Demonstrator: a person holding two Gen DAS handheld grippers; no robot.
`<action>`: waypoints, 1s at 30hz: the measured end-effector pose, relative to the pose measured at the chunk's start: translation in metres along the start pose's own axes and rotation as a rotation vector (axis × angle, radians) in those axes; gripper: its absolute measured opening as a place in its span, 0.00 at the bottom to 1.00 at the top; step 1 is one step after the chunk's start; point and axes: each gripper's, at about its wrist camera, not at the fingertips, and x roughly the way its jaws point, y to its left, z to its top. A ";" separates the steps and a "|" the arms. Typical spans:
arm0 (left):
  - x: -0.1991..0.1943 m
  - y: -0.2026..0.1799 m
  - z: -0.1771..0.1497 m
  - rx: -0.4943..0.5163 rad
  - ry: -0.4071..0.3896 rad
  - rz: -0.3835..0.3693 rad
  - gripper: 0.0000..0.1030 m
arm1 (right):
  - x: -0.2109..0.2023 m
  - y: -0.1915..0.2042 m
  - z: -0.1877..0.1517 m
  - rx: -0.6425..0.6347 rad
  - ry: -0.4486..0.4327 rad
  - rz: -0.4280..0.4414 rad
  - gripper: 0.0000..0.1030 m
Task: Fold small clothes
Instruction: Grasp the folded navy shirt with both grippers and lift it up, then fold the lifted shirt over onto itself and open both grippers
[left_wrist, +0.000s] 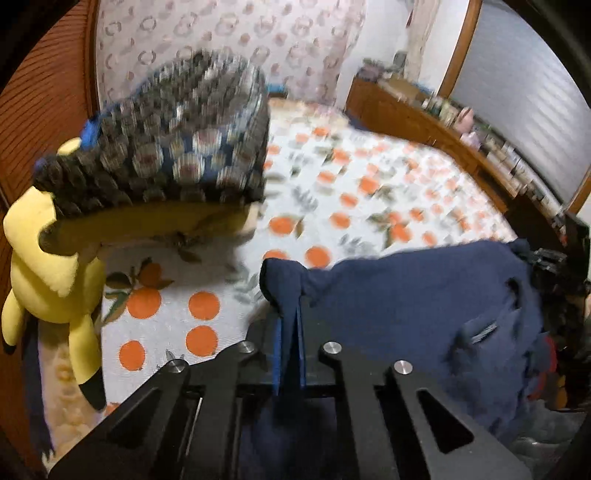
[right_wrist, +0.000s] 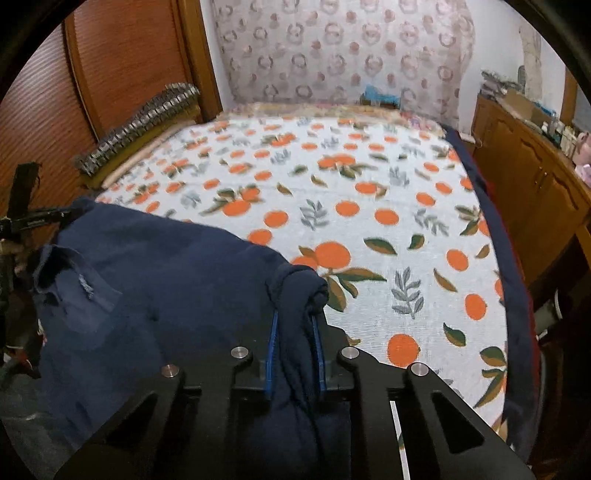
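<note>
Left wrist view: the left tongs (left_wrist: 290, 295) are closed on a bunched corner of a navy blue garment (left_wrist: 424, 295), the blue pads pressed nearly together with cloth between them. From that pinch the fabric stretches to the right, held up above the bed (left_wrist: 369, 177), and reaches the right tongs (left_wrist: 543, 258), seen dark at the far edge of the cloth. A yellow plush toy (left_wrist: 48, 273) lies at the left side of the bed, beside a folded patterned blanket (left_wrist: 177, 147), which is blurred.

Right wrist view: the right tongs (right_wrist: 295, 291) grip a thick roll of the same navy blue garment (right_wrist: 166, 280) between their blue pads, which stand a little apart around the bundle. The cloth spreads to the left, a collar showing near its far edge, where the left tongs (right_wrist: 55, 216) hold it. Beyond lies the bed (right_wrist: 369, 184) with its orange-print sheet, and a wooden cabinet (right_wrist: 535, 177) stands along its right side.
</note>
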 end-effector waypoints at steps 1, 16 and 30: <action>-0.010 -0.003 0.001 -0.001 -0.027 -0.009 0.07 | -0.009 0.002 0.000 0.000 -0.023 0.003 0.15; -0.201 -0.080 0.070 0.145 -0.497 -0.095 0.06 | -0.231 0.042 0.054 -0.175 -0.445 -0.109 0.14; -0.277 -0.082 0.093 0.152 -0.725 -0.079 0.06 | -0.316 0.038 0.063 -0.184 -0.634 -0.133 0.14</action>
